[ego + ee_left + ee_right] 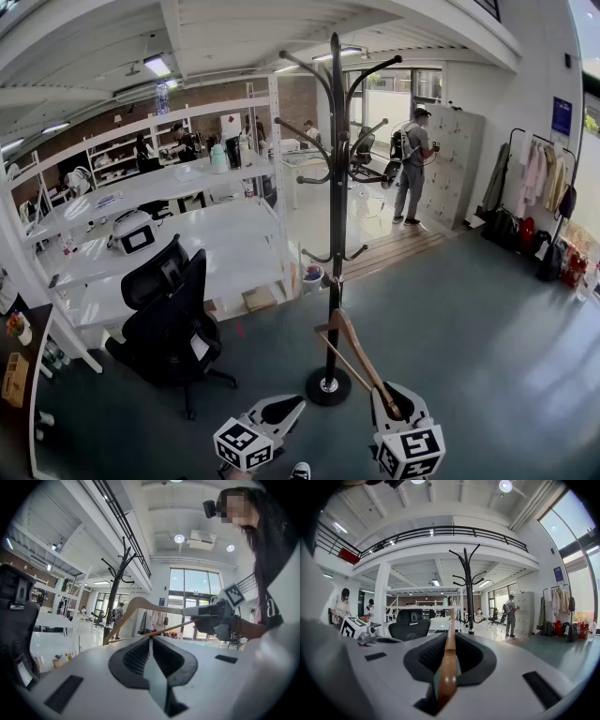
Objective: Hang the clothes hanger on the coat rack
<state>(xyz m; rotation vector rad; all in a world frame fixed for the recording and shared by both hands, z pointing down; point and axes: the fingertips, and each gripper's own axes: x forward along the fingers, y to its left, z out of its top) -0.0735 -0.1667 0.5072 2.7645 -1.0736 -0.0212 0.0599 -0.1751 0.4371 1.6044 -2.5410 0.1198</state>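
Left gripper [278,409] and right gripper [395,401] sit at the bottom edge of the head view, marker cubes toward the camera. The left gripper's own view shows its jaws pressed together with nothing between them. The right gripper's jaws are clamped on one end of the wooden clothes hanger [359,359], where the sloped arm and the lower bar meet. In the right gripper view the hanger [449,656] runs edge-on straight out from the jaws toward the centre of the frame.

Location of the task item: in the head view the hanger slants up and to the left from the right gripper, low in the frame. Its far end overlaps the lower pole of the black coat rack [336,187], just above the round base. The rack's curved arms are all in the upper half of the frame.

Step in hand, as judged: carry and approach; the hanger is not yet on the rack. The next move calls for raising the hanger to arm height and turning it so that its hook can drop over an arm.

Limits of view:
- The hanger's hook cannot be made out in any view.
- Whether the hanger touches the pole cannot be told.
- Both marker cubes are cut by the bottom edge of the head view.
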